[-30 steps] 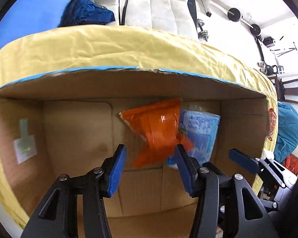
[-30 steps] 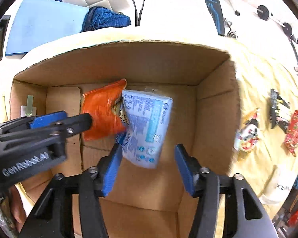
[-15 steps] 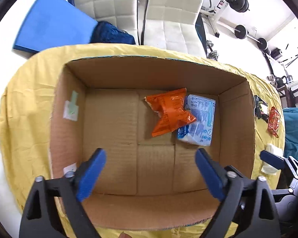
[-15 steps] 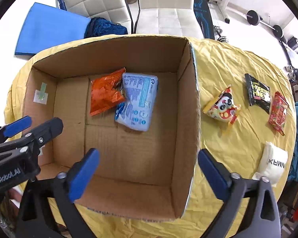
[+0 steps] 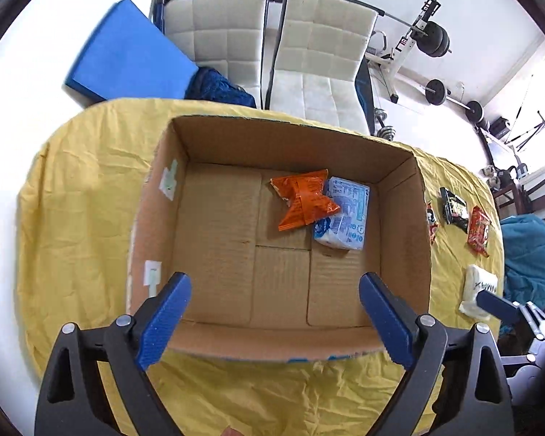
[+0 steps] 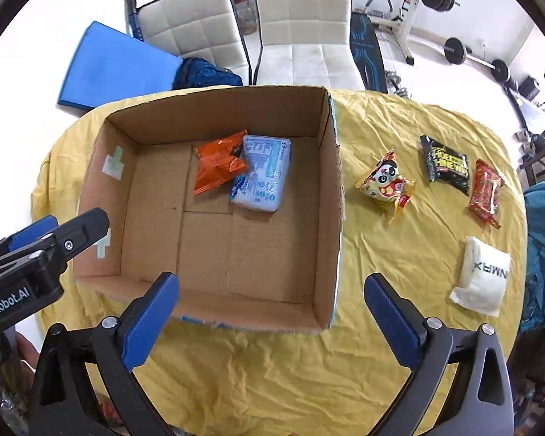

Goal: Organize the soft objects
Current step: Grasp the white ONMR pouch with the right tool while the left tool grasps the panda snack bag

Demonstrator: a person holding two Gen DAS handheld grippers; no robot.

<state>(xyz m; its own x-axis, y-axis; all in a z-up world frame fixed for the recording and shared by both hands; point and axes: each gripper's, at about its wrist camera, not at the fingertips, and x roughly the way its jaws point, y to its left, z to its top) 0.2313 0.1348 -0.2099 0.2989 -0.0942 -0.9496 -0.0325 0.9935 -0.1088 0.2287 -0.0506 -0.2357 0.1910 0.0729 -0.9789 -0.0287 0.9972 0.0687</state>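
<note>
Left gripper (image 5: 274,321): fingers wide, empty.
Right gripper (image 6: 272,321): fingers wide, empty.
Blue pack (image 6: 261,174): partly hidden under orange pack (image 6: 218,165).
Panda pack (image 5: 431,223): mostly hidden behind box (image 5: 405,225) wall.

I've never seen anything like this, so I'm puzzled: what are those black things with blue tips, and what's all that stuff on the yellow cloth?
Those are two claws that a person holds, one in each hand. Each carries a camera looking along its fingers, so one picture is from the left claw, the other from the right claw. Both are wide open and hold nothing. Below them a cardboard box sits on a yellow cloth. Inside it lie an orange packet and a pale blue packet, touching. Beside the box wait a panda packet, a black packet, a red packet and a white pouch.
</note>
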